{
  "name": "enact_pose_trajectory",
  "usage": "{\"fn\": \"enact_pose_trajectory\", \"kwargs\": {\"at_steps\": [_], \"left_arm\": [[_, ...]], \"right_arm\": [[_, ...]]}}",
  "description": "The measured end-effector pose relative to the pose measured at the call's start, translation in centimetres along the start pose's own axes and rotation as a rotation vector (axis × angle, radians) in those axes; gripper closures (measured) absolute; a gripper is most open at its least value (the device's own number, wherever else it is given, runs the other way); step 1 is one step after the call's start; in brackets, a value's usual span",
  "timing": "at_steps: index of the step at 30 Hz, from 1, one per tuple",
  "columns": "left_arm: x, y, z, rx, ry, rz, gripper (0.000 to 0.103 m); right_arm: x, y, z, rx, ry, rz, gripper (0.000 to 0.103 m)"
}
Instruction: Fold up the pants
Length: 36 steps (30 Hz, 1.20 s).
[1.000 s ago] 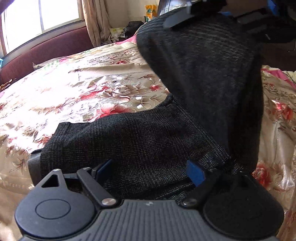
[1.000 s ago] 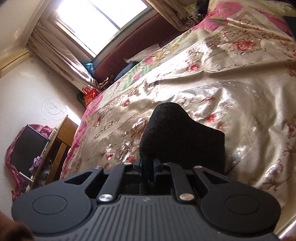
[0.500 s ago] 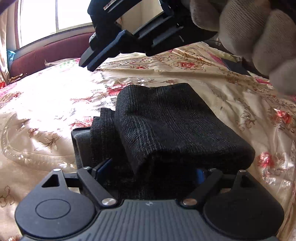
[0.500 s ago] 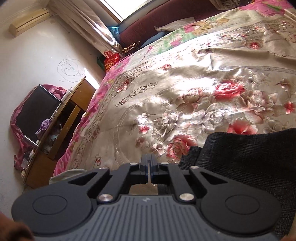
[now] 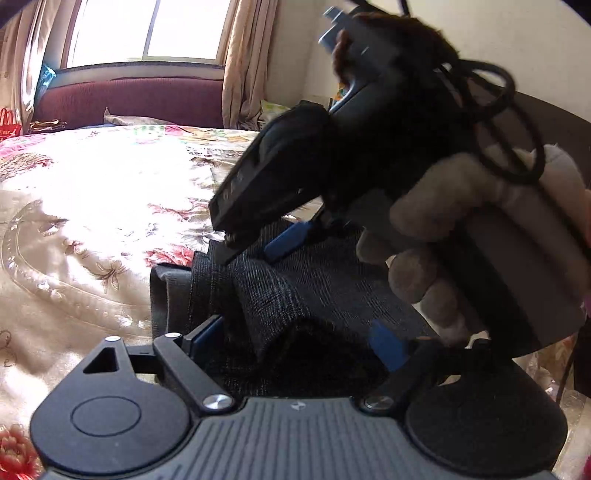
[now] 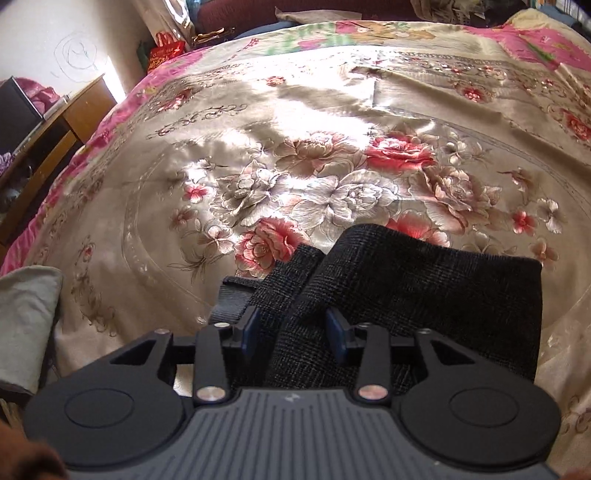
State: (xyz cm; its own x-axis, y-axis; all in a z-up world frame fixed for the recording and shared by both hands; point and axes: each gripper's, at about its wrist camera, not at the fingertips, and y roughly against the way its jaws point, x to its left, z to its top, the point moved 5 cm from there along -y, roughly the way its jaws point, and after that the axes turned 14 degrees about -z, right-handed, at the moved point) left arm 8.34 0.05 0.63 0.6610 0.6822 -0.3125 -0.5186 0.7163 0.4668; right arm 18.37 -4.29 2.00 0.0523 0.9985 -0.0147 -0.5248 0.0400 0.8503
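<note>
The dark checked pants [image 5: 280,295] lie folded in a thick bundle on the floral bedspread [image 5: 92,229]. My left gripper [image 5: 295,338] is open at the near edge, its blue pads [image 5: 207,332] either side of a raised fold without pressing it. A gloved hand [image 5: 461,206] holds my right gripper [image 5: 255,251] just above the bundle's top, pointing steeply down. In the right wrist view the pants [image 6: 424,288] lie under my right gripper [image 6: 294,330]. Its jaws are opening, with a ridge of fabric between the pads [image 6: 253,328] but not clamped.
A window [image 5: 147,29], curtains and a maroon sofa back [image 5: 129,99] stand beyond the bed. A wooden desk [image 6: 55,129] and red bag [image 6: 164,51] are off the bed's left side. A grey cloth [image 6: 26,314] lies at the near left edge.
The lifted half of the pants came down onto the rest, making a bundle. The right gripper let go, came down close over it and has spread its jaws.
</note>
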Motion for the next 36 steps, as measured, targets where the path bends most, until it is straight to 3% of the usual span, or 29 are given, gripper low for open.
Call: {"fn": "enact_pose_trajectory", "kwargs": {"at_steps": [3,5,7,10,13,16,19,21,23,25,28,30,31,32,36], "left_arm": [[0.6,-2.4,0.2,0.063,-0.003,0.065,0.005],[1.1,-3.6,-0.4,0.112,0.001,0.063,0.028],[1.7,-3.6,-0.8,0.132,0.038,0.016,0.046],[2.4,-1.3,-0.1,0.066,0.072,0.010,0.059],[2.8,1.5,1.0,-0.022,0.094,0.009,0.064],[4.5,1.8,1.0,-0.016,0.120,0.079,0.066],[5.6,1.9,0.9,-0.053,0.228,-0.001,0.064],[5.1,1.8,1.2,-0.050,0.226,-0.033,0.055],[3.7,1.2,1.2,-0.039,0.152,-0.008,0.027],[3.2,0.2,1.1,-0.016,0.082,0.050,0.009],[3.2,-2.3,1.2,0.049,0.080,0.056,0.009],[3.3,-3.6,0.9,0.094,0.091,0.034,0.032],[3.0,-4.0,0.4,0.130,0.113,0.030,0.057],[3.3,-4.1,0.2,0.133,0.132,0.023,0.058],[3.1,-1.9,0.9,0.071,0.145,-0.019,0.070]], "right_arm": [[-0.8,-1.4,0.3,0.014,0.018,-0.054,0.079],[-1.8,-1.7,0.5,0.044,-0.022,-0.020,0.091],[-1.8,-1.2,0.7,0.054,-0.045,0.020,0.096],[-0.8,0.7,1.2,0.024,-0.043,0.092,0.101],[1.8,4.0,2.4,-0.038,-0.033,0.227,0.101],[3.9,5.4,3.2,-0.128,0.065,0.191,0.101],[1.7,4.6,2.9,-0.101,0.064,0.073,0.094],[-0.3,3.7,1.8,-0.083,0.058,-0.031,0.086],[-1.1,2.3,1.0,-0.037,0.016,-0.043,0.070],[-1.1,0.7,0.8,-0.025,-0.010,-0.043,0.070],[-0.3,-1.4,1.2,-0.012,0.028,-0.097,0.053],[-0.3,-3.0,0.8,-0.001,0.086,-0.135,0.058],[-0.9,-3.3,0.9,0.015,0.063,-0.118,0.073],[-1.8,-3.3,1.0,0.044,0.004,-0.084,0.089],[-3.0,-0.5,1.8,0.036,-0.050,0.008,0.095]]}}
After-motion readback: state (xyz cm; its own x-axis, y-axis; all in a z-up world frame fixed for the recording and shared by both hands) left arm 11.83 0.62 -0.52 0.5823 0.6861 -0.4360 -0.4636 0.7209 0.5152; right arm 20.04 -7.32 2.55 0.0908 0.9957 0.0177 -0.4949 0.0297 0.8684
